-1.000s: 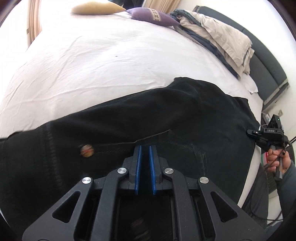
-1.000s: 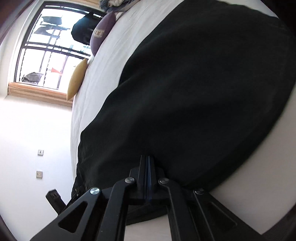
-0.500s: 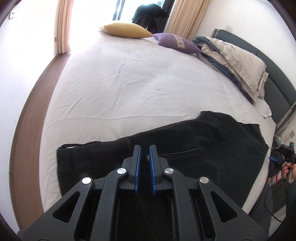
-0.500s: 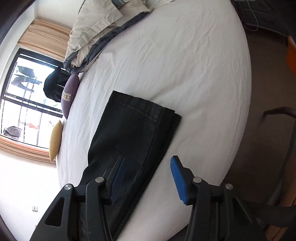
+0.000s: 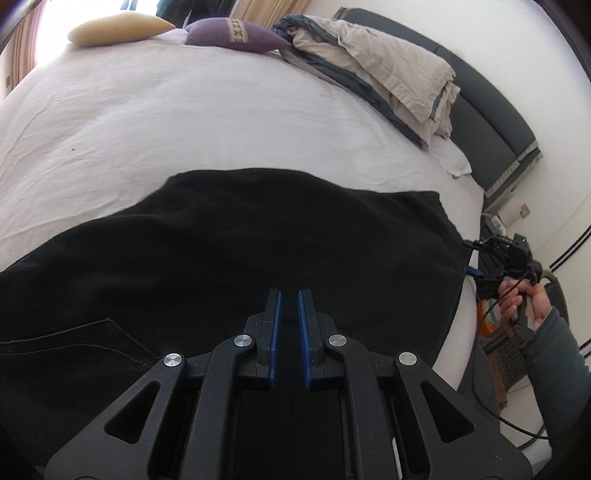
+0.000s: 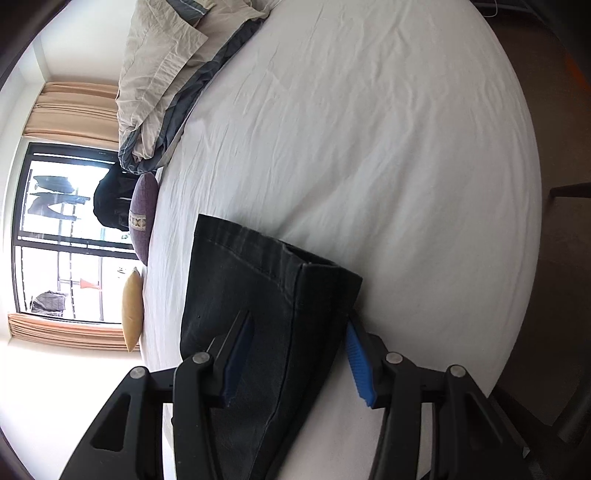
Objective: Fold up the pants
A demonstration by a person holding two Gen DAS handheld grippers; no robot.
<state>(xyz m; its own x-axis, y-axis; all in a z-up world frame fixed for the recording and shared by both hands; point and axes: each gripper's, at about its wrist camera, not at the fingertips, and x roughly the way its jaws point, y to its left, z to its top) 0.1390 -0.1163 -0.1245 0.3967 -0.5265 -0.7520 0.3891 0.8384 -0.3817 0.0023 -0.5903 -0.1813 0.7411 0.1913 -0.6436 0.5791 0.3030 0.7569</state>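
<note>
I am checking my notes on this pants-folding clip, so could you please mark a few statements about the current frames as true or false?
1. The black denim pants lie on a white bedsheet. True.
2. The right gripper has its blue-padded fingers spread wide on either side of the pants' hem end. True.
3. The left gripper is spread as wide as the right one. False: its fingers stand close together, only a narrow gap between them, over the dark cloth.
4. The purple cushion sits on the pants. False: it lies at the far end of the bed, beside a yellow cushion.
5. A rumpled beige duvet is heaped near the dark headboard. True.
</note>
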